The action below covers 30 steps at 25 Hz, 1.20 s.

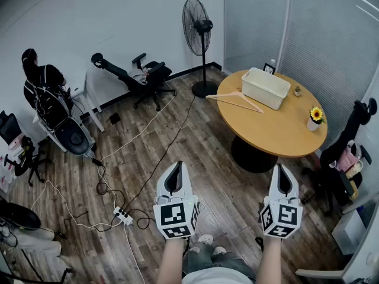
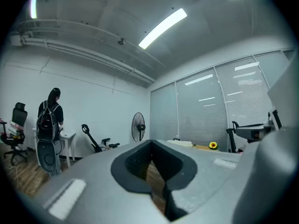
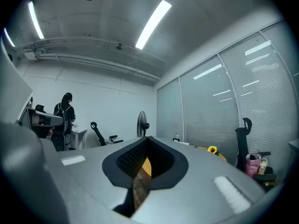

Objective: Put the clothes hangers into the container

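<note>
A pale wooden clothes hanger (image 1: 235,99) lies on the round wooden table (image 1: 278,132), beside the left side of a white rectangular container (image 1: 266,87). Nothing shows inside the container from here. Both grippers are held low over the floor, well short of the table. My left gripper (image 1: 176,164) has its jaws together and holds nothing; in its own view the left gripper (image 2: 150,143) points toward the table. My right gripper (image 1: 280,166) is likewise shut and empty, and the right gripper (image 3: 147,139) shows only floor and table edge through the pad gap.
A sunflower pot (image 1: 315,118) stands at the table's right edge. A standing fan (image 1: 198,25) is behind the table. Cables and a power strip (image 1: 123,216) trail over the wood floor at left. A person (image 1: 41,81) stands far left; an office chair (image 1: 145,76) sits by the wall.
</note>
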Motion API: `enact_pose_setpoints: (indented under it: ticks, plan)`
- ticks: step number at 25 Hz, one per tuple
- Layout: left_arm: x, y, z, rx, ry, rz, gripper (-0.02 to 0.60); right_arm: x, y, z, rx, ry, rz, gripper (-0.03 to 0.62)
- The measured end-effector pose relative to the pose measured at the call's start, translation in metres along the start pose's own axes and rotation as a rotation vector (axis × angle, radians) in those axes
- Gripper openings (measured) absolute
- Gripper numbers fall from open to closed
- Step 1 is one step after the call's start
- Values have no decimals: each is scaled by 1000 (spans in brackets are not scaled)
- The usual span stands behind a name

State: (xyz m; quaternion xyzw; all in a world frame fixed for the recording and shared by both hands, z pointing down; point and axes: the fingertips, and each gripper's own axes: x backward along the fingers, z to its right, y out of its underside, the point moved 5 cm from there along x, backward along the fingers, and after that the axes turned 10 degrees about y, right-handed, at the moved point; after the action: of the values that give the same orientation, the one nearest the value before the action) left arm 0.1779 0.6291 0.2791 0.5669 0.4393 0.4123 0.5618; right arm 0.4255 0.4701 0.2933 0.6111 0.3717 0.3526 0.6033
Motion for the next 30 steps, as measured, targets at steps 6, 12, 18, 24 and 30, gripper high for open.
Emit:
enact_pose_setpoints:
  ticks: [6,12,18,24,30]
  plan:
    - [-1,0,-5,-3,1,3,5,-2,3,-4,1,6,-3,18]
    - [-12,2,-11,-3,0,-3,5,-13,5,-9,-4,8,-9,17]
    - [-23,1,-27,-4,-1,16,6,-29,9,-22,17,0,-35,20]
    - [-46,0,-45,8,8,55,200,-51,14,-36,14,8,-39,35]
    - [-69,0,-57,-10,43,54,418,-68,18,-52,8,15,-47,37]
